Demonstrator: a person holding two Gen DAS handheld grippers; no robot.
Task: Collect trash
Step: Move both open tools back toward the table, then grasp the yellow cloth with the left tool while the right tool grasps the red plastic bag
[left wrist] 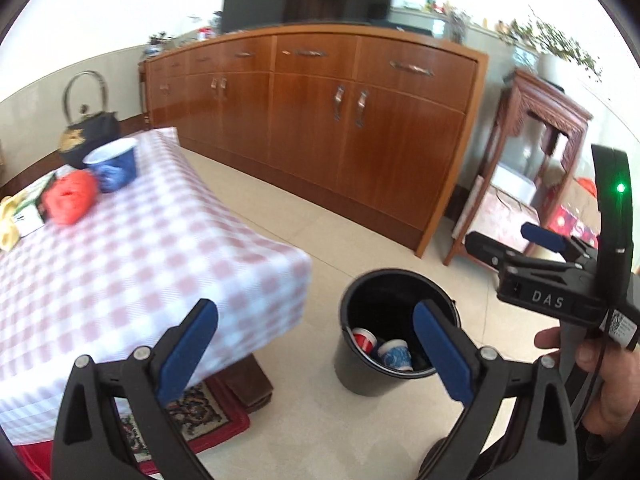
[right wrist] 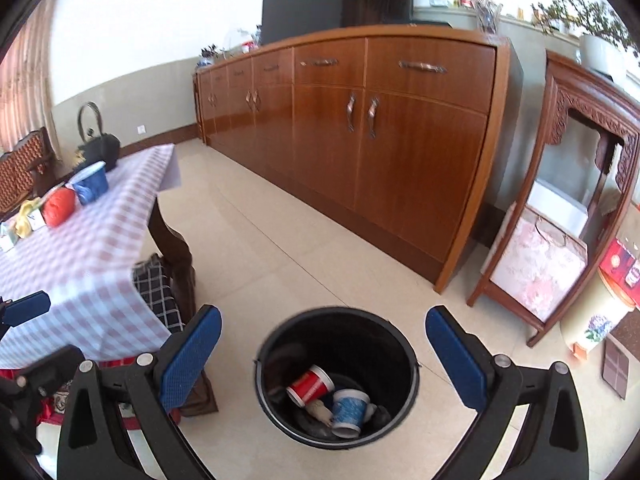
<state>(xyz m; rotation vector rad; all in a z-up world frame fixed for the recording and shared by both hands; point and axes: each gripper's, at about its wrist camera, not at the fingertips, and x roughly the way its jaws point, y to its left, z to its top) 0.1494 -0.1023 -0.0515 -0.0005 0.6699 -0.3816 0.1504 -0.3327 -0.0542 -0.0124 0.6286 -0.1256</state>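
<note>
Both my grippers empty, fingers apart, above the black bin.

My right gripper hangs over the bin, fingers spread with nothing between them; my left gripper is likewise spread, just left of the bin. Inside the bin lie a red cup and a blue patterned cup, touching. Left of the bin, on the checked table, stand a blue cup and a red crumpled wad, side by side.
</note>
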